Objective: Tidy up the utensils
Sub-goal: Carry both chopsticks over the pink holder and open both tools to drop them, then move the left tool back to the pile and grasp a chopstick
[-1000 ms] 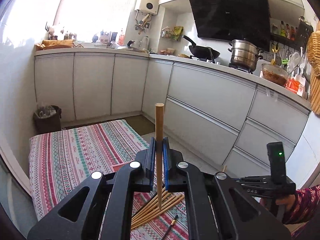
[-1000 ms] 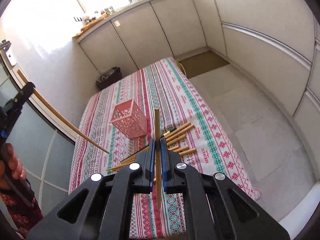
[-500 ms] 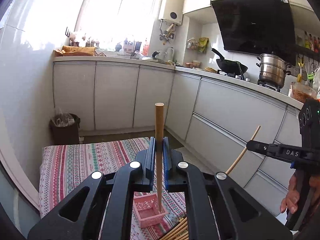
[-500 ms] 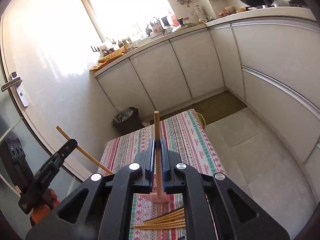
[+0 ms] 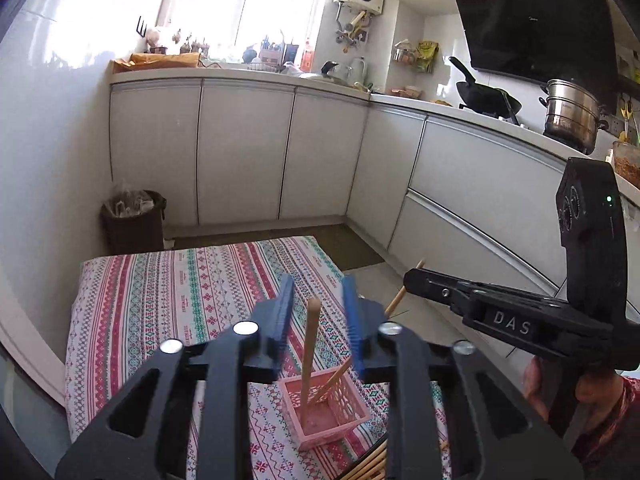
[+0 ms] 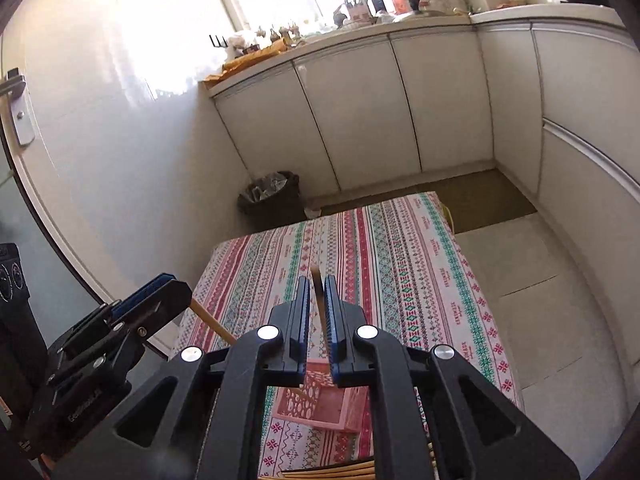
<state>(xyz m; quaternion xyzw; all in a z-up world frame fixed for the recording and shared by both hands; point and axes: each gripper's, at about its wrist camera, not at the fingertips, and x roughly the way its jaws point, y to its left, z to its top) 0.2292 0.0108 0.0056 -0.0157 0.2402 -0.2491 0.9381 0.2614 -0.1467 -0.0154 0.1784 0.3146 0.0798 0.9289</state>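
1. Nearest us, the left gripper (image 5: 316,312) has just been opening: its blue pads now stand apart, with a wooden chopstick (image 5: 307,354) upright between them and touching neither. A second ago they were clamped on it.
2. That chopstick's lower end sits in the pink basket (image 5: 344,428), which a second ago was out of the left view.
3. The right gripper (image 6: 317,312) has a second chopstick (image 6: 319,300) between its pads, which have parted slightly; we cannot tell whether they press on it.
4. This chopstick slants down into the basket, which lies directly below the right gripper.
5. More chopsticks (image 5: 372,466) lie loose just beside the basket on the striped tablecloth (image 5: 160,300).
6. Farther off stand the dark waste bin (image 5: 134,220) and white cabinets (image 5: 240,152).
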